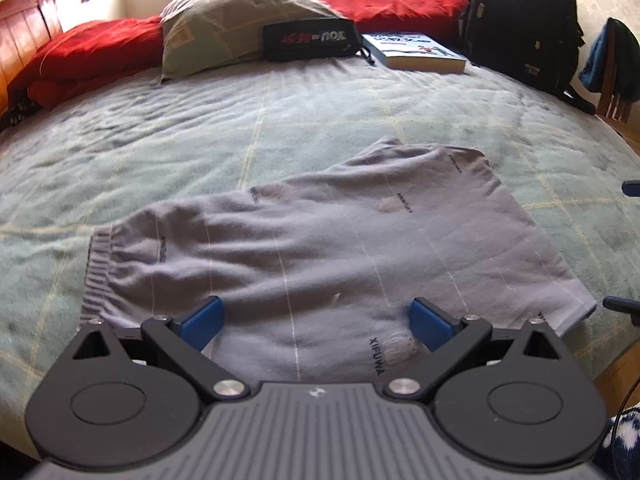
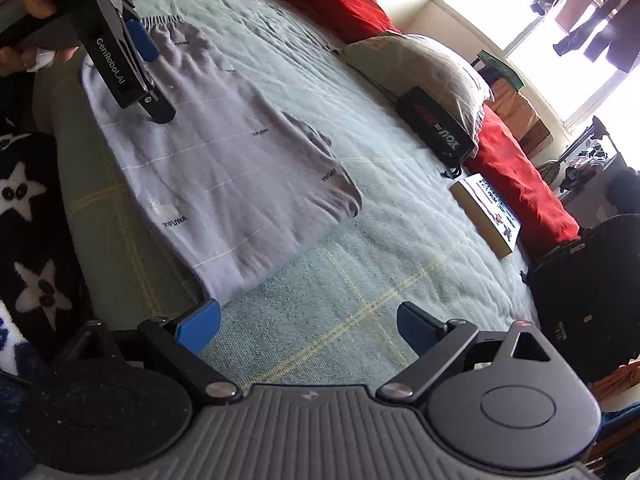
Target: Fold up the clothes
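A grey garment (image 1: 320, 248) with thin white lines lies spread flat on the green bed cover (image 1: 200, 136), near the front edge of the bed. The left gripper (image 1: 316, 316) hangs just above the near part of the garment; its blue fingers (image 1: 204, 320) stand wide apart and hold nothing. The right gripper (image 2: 308, 322) is over the bare cover, just beside the near corner of the garment, also wide open and empty. At the far side of the bed there are a pillow (image 1: 240, 20), a red blanket (image 1: 100, 48), a book (image 1: 416, 52) and a black backpack (image 1: 520, 20).
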`<act>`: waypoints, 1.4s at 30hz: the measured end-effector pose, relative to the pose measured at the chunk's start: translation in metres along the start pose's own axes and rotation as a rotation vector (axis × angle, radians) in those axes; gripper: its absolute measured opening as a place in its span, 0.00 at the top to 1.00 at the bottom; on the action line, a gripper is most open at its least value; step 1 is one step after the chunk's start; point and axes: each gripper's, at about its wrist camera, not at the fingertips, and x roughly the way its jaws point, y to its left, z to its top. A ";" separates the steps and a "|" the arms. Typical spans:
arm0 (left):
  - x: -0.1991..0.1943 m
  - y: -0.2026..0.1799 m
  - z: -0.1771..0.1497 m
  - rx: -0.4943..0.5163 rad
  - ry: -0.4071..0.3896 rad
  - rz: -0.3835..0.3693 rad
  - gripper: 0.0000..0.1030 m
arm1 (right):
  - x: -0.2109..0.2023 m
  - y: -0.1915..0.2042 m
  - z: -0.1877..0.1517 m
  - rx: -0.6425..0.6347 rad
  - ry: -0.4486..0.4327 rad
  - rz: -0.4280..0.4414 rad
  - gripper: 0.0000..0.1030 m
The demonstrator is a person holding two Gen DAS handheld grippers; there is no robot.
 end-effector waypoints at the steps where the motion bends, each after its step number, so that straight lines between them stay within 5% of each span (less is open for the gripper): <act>1: -0.002 -0.001 0.001 0.005 -0.005 0.000 0.04 | -0.001 0.000 0.000 -0.002 -0.003 -0.002 0.06; 14: -0.010 -0.012 -0.018 0.073 -0.015 0.005 0.04 | -0.007 -0.007 0.002 0.035 -0.020 0.061 0.05; 22: -0.009 -0.022 -0.026 0.130 0.005 0.038 0.04 | -0.004 -0.042 0.015 0.354 -0.155 0.441 0.04; 26: -0.013 -0.014 -0.032 0.097 0.007 0.020 0.04 | 0.027 -0.028 0.009 0.396 -0.081 0.583 0.04; 30: -0.025 -0.004 -0.032 0.086 -0.010 0.040 0.04 | 0.042 -0.019 -0.006 0.416 0.019 0.588 0.03; 37: -0.021 0.023 -0.013 -0.026 -0.031 -0.013 0.04 | 0.034 -0.045 0.022 0.431 -0.105 0.566 0.02; 42: -0.010 0.031 -0.033 -0.078 0.004 -0.035 0.03 | 0.070 -0.037 0.022 0.470 0.010 0.666 0.01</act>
